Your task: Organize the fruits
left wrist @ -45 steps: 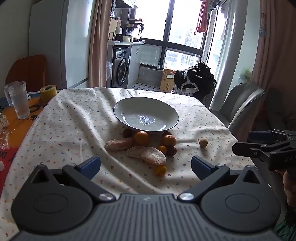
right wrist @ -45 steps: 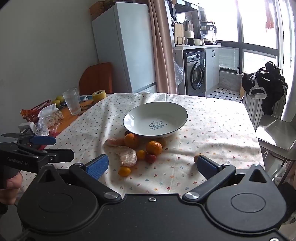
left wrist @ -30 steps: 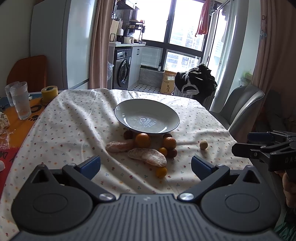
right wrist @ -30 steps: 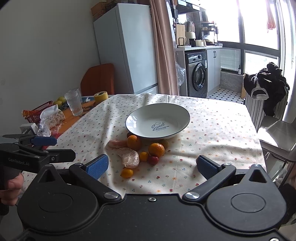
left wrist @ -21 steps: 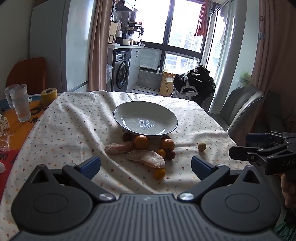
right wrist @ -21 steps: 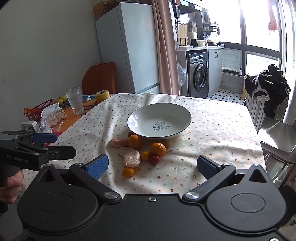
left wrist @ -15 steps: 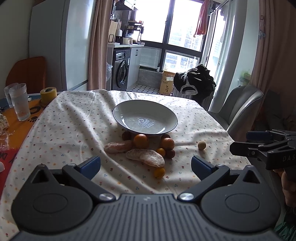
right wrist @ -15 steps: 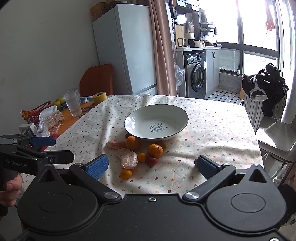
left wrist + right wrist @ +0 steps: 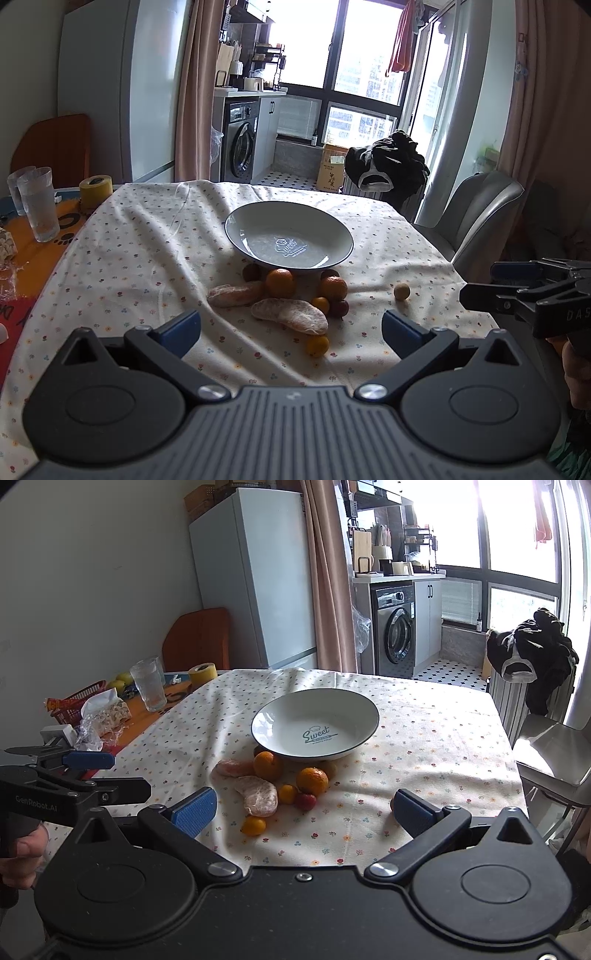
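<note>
The fruit is gathered on the tablecloth [image 9: 129, 258] just in front of the empty plate [image 9: 236, 236]: two oranges [image 9: 280, 282], two peeled segments [image 9: 291, 314], some small kumquats [image 9: 318, 346] and dark red fruits [image 9: 305, 800]. One small round fruit [image 9: 402, 291] lies apart to the right. The plate is judged to be the collecting point, since nothing is loaded yet. The left gripper [image 9: 291, 328] and right gripper [image 9: 303, 808] are held spread and empty, short of the fruit, so either can be lowered over a piece.
</note>
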A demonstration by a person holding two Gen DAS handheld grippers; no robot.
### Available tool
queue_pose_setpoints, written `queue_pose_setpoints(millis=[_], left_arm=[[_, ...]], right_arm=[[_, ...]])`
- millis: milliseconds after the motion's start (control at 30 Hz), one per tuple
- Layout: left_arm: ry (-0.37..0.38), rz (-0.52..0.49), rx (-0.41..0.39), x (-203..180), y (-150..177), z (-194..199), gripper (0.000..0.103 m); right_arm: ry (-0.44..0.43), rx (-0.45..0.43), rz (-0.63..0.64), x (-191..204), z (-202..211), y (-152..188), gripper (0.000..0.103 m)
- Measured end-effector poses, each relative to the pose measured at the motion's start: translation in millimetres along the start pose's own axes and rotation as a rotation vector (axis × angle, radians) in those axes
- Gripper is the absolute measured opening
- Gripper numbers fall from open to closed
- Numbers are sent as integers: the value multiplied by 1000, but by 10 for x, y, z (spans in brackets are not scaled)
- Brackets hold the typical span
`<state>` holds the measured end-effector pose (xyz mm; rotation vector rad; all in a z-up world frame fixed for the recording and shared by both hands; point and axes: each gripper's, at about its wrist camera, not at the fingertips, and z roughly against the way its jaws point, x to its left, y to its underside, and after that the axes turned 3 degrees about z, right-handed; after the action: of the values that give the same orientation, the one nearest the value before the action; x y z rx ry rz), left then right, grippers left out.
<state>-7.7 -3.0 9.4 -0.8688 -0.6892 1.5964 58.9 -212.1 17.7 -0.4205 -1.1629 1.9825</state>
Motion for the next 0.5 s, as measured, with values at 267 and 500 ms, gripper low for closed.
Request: queue_pose_setpoints(millis=[267,500], left_arm=[[-2,4,0,11,-6,10,103],[-9,20,-6,45,-10,15,103]], right_arm=[[-13,5,4,17,-15,-2,103],[-20,10,7,24,-43,18,103]])
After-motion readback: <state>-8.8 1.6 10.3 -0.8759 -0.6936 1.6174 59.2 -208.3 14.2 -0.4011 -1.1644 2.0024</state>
